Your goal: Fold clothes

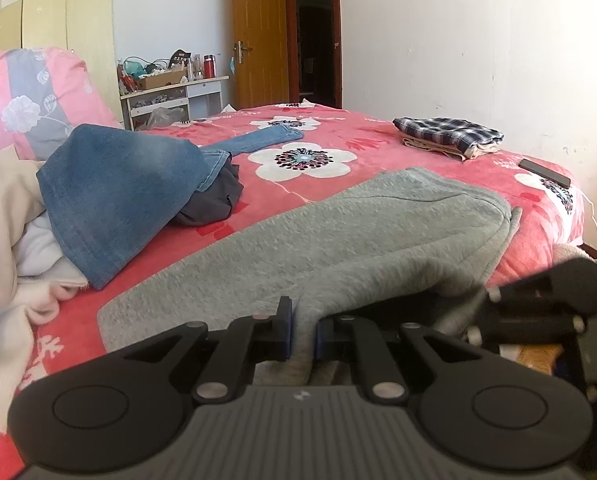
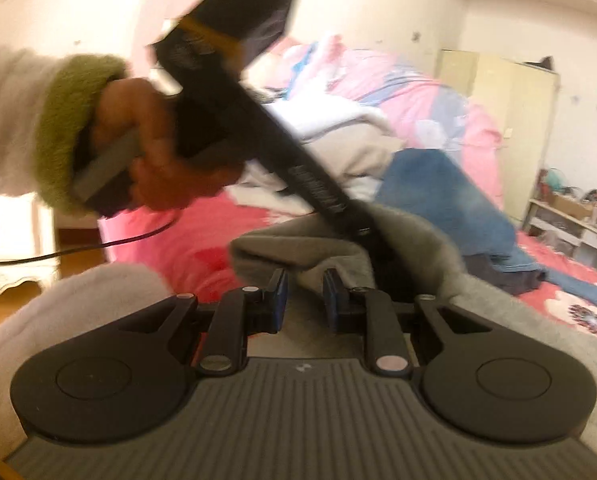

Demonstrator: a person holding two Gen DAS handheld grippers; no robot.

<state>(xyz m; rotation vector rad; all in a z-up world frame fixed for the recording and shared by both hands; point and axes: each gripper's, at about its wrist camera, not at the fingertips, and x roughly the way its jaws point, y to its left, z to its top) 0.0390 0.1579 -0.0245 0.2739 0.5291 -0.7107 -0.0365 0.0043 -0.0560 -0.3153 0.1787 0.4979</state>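
A grey sweatshirt (image 1: 338,240) lies spread on the red floral bed (image 1: 338,128). My left gripper (image 1: 303,328) is shut on a raised fold at its near edge. The right tool's black body (image 1: 558,296) shows at the right, by the same edge. In the right wrist view, my right gripper (image 2: 304,300) has the grey sweatshirt (image 2: 498,320) bunched between its blue pads (image 2: 279,300), jaws narrow. A hand (image 2: 150,152) in a green cuff holds the left tool, whose tip is buried in the cloth. The right wrist view is blurred.
Blue jeans (image 1: 118,192) drape over a dark garment (image 1: 218,196) and a pale clothes pile (image 1: 2,220) at the left. A folded plaid stack (image 1: 446,132) and a phone (image 1: 544,173) sit at the bed's far right. A pink quilt (image 1: 30,96) lies behind.
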